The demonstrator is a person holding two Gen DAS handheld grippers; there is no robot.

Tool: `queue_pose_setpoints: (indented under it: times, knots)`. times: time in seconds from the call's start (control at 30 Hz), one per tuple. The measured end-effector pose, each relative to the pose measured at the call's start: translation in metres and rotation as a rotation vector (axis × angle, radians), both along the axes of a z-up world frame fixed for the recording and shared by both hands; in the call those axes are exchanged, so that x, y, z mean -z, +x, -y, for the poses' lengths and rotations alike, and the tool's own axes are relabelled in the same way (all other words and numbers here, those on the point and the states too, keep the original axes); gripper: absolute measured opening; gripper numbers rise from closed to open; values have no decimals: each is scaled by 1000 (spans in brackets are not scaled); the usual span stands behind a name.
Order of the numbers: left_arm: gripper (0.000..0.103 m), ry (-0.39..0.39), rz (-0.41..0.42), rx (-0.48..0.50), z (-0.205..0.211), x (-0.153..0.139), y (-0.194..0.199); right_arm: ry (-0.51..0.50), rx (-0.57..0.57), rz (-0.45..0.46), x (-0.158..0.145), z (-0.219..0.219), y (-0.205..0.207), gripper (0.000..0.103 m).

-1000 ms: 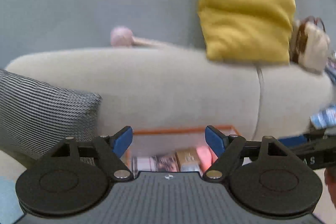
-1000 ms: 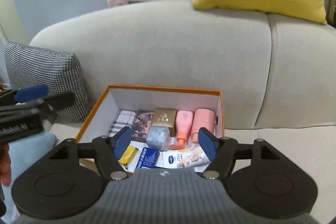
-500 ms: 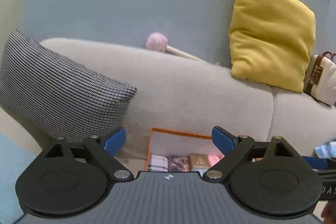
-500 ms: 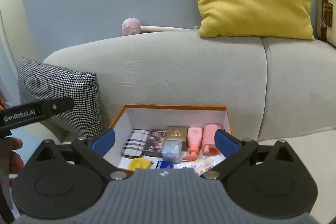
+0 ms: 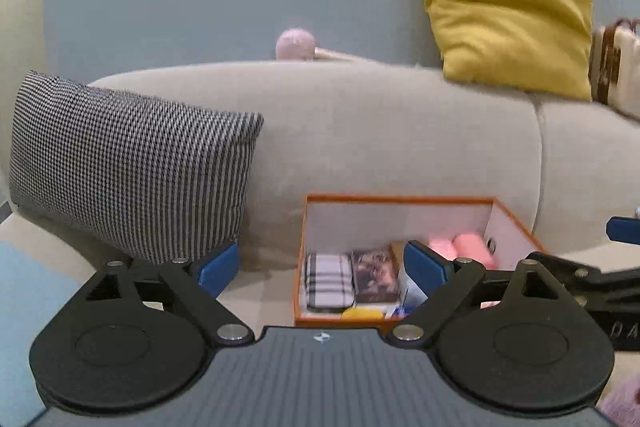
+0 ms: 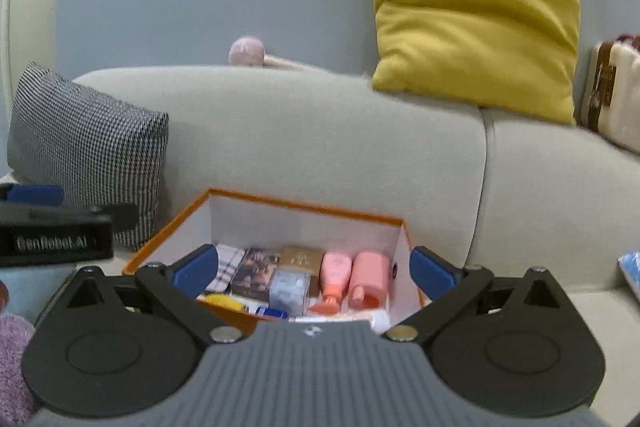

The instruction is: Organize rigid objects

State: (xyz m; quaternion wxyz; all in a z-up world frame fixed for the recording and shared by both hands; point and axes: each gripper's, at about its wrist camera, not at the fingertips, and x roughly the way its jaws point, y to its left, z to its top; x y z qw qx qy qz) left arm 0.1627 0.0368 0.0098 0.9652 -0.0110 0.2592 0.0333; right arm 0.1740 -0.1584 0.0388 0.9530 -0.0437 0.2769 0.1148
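Orange-rimmed box on the seat of the grey sofa, seen from both of my wrist cameras; its white inner walls enclose the objects to be organized. From the right wrist view I read, along the back row from left to right, a plaid case, a dark printed box, a gold box, a pink tube lying cap toward me, and a salmon bottle just beside it; a translucent grey-blue cube sits in front of the gold box, and a yellow item lies nearer the front wall. My right gripper hangs over the near edge of the box with its jaws spread wide and nothing between the blue pads. My left gripper hangs to the left of the box front, likewise spread wide and holding nothing. A houndstooth cushion leans on the sofa left of the box, close to its left wall; whether they touch I cannot tell. A yellow cushion stands on the backrest, and a pink pom-pom shows behind it.
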Motion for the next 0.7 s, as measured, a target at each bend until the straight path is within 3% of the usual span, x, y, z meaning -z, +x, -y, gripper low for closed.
queue_pose_setpoints:
  times: [0.1, 0.23, 0.7]
  knots:
    - [103, 18, -37, 15, -2, 10, 0, 59, 33, -90, 12, 10, 6, 101]
    - [103, -18, -103, 6, -8, 22, 4, 91, 91, -179, 28, 20, 13, 101]
    - [103, 26, -158, 1, -4, 34, 7, 67, 71, -183, 40, 14, 16, 101]
